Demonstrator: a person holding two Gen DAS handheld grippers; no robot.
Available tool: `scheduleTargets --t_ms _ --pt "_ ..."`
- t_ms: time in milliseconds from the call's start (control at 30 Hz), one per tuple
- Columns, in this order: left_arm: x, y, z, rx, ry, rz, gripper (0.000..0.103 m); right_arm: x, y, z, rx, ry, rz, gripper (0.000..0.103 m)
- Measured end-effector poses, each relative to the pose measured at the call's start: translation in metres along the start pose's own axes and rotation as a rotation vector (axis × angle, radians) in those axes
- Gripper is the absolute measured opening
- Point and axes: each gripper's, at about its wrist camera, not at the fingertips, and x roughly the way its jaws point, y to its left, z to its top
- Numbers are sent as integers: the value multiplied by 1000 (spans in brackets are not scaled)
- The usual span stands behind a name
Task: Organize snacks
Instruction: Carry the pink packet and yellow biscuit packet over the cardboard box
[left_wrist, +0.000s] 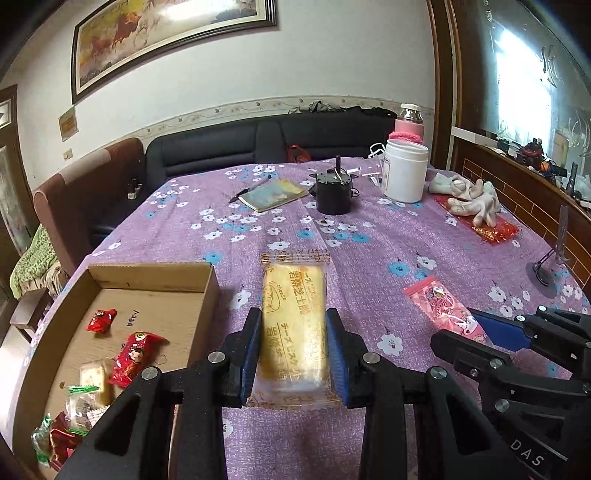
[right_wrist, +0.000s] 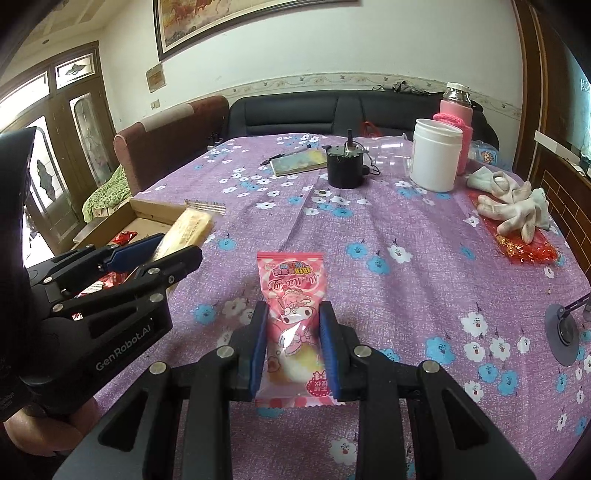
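1. Beside the cardboard box (left_wrist: 155, 280), just off its right wall, the left gripper (left_wrist: 293, 328) pinches a yellow cheese biscuit packet (left_wrist: 293, 314) between its blue pads, one pad on each long side.
2. The packet sticks out past the fingertips and is clear of the purple flowered tablecloth (left_wrist: 369, 236); seen from the right wrist camera it tilts up toward the box's near corner.
3. Farther from the box, on the same side, the right gripper (right_wrist: 293, 325) clamps a pink cartoon snack packet (right_wrist: 290, 291) between its own blue pads, with the sealed top edge pointing away from the camera.
4. Inside the box lie several small snacks: a red candy (left_wrist: 101, 319) near the middle of the floor, a larger red packet (left_wrist: 135, 356) nearer the camera, a pale biscuit pack (left_wrist: 92, 378) next to it, and a cluster of green and red wrappers (left_wrist: 61, 439) in the near corner.
5. Well beyond the box, toward the far end of the table, stand a black cylindrical pot (left_wrist: 332, 194) and a white tub (left_wrist: 404, 171), with a notebook (left_wrist: 273, 194) and a pen to the pot's left.
6. Across the table from the box, pale gloves (left_wrist: 469, 197) rest on a red glittery sheet (left_wrist: 495, 227).
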Motion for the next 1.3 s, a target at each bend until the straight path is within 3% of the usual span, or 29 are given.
scheduleTargets --t_ms 767,1300 --pt "-24 10 6 -31 -113 101 36 -12 13 2 -7 -51 55 26" --pt "-84 54 -10 -78 -161 176 36 -28 40 5 -29 -75 122 26"
